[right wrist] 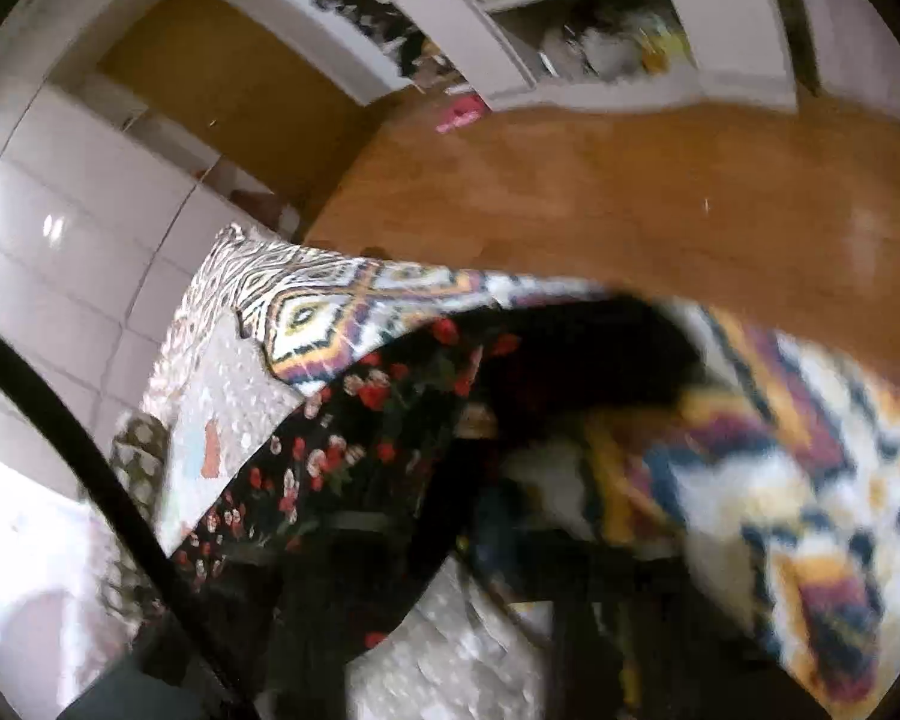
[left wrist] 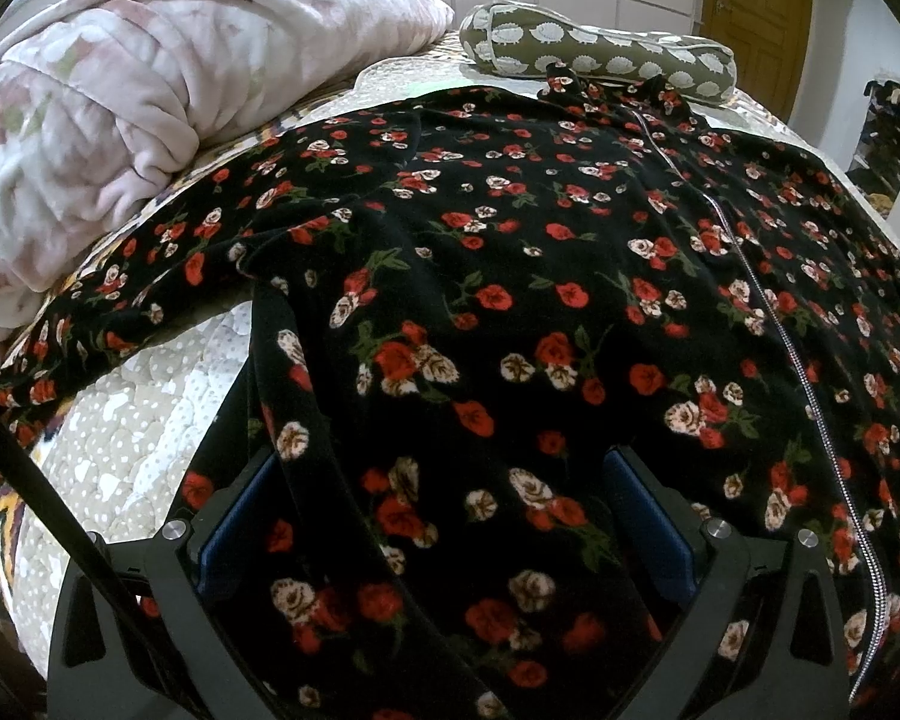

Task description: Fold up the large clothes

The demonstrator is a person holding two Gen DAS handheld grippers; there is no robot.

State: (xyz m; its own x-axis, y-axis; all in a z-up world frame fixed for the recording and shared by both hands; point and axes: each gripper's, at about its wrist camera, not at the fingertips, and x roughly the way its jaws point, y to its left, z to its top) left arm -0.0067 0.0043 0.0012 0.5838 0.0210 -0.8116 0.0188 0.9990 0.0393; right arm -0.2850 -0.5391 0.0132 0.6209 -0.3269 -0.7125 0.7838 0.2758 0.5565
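A large black garment with red and cream flowers lies spread on the bed, with a silver zip running down its right part. My left gripper hovers at the garment's near hem, its blue-padded fingers wide apart with cloth between and over them. The right wrist view is blurred. It shows the garment's edge hanging by a patterned bedcover. My right gripper's fingers are lost in dark blur and cloth at the bottom.
A rolled pink blanket lies at the back left of the bed. An olive bolster with white shapes lies at the head. A dotted quilt shows at the left. Wooden floor, white cupboards and shelves lie beyond.
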